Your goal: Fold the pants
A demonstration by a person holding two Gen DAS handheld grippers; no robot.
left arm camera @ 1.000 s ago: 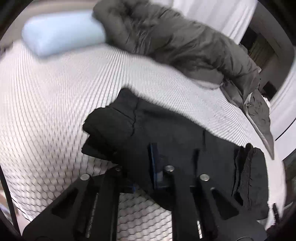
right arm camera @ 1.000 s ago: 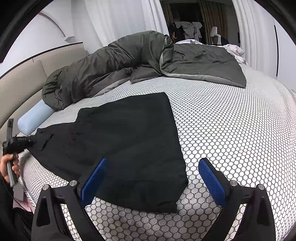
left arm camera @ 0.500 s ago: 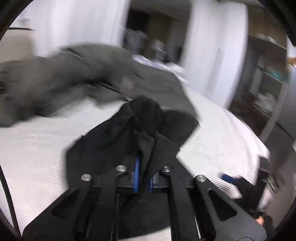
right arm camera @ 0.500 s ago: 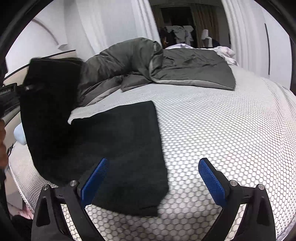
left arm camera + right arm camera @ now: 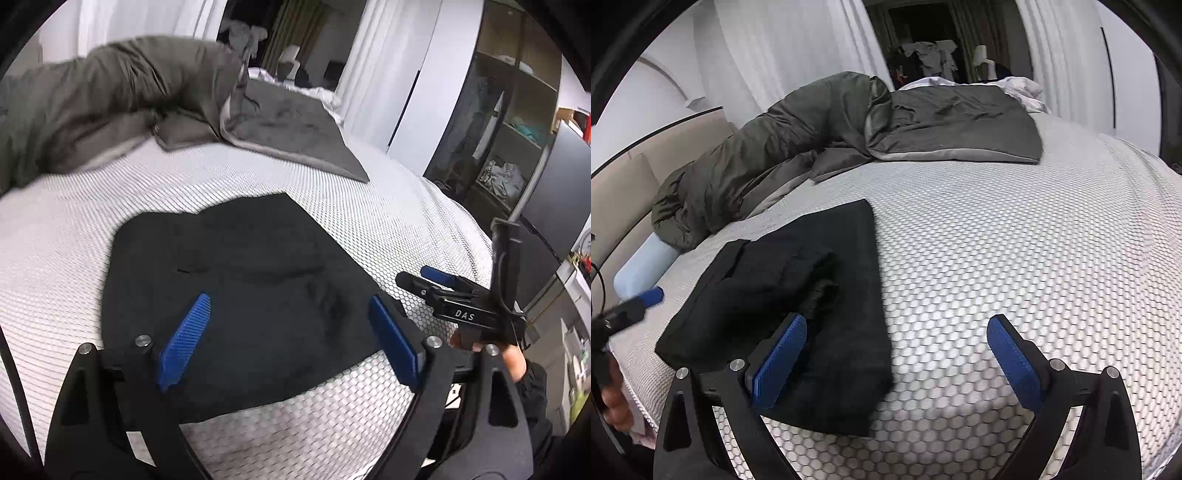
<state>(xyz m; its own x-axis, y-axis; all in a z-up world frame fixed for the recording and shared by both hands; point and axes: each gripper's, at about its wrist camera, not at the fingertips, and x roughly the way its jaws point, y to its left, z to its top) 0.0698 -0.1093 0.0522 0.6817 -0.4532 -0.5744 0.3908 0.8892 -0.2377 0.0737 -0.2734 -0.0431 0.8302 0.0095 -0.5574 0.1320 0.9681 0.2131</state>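
Both grippers, left (image 5: pixel 286 338) and right (image 5: pixel 899 360), gape empty over the folded pants (image 5: pixel 798 295); next, I'd press the lumpy near fold flat.

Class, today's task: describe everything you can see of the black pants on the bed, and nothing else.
The black pants look like soft, matte fabric, folded into a roughly rectangular bundle. One doubled-over layer lies rumpled on top at the near left side, with a creased, bunched edge. They lie flat on the honeycomb-patterned bed cover, apart from the grey duvet. Neither the left gripper nor the right gripper holds them; both are open.
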